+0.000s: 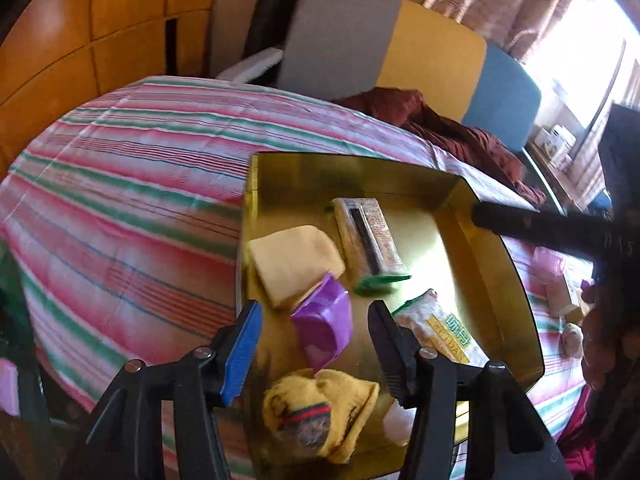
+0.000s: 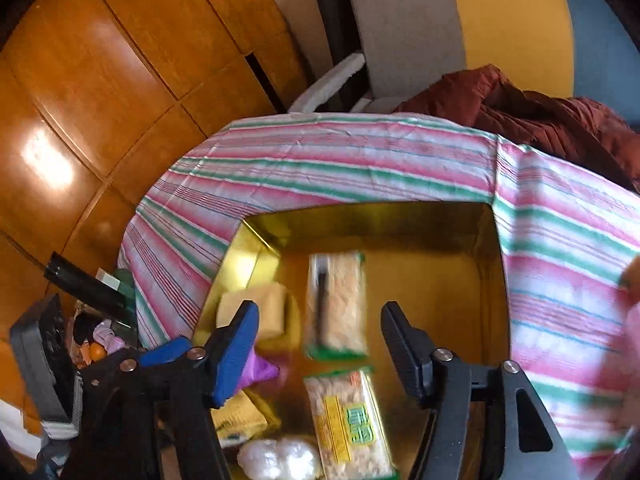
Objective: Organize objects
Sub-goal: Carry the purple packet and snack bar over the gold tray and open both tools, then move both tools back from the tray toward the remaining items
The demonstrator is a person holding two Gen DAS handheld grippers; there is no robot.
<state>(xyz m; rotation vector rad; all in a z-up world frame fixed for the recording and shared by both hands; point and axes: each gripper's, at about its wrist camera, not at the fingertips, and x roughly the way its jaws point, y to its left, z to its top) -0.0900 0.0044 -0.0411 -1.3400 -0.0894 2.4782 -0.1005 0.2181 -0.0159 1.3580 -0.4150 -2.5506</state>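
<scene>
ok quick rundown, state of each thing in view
left gripper: open, empty
right gripper: open, empty
gold tray: open-topped, on the striped cloth
purple cup: tipped on its side
snack packets: flat in tray, sealed
yellow cloth: folded

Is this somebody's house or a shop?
Probably a room in somebody's house. There is a table under a striped cloth, wooden cupboard doors beside it, cushioned seats in grey, yellow and blue behind, and curtains at a bright window.
</scene>
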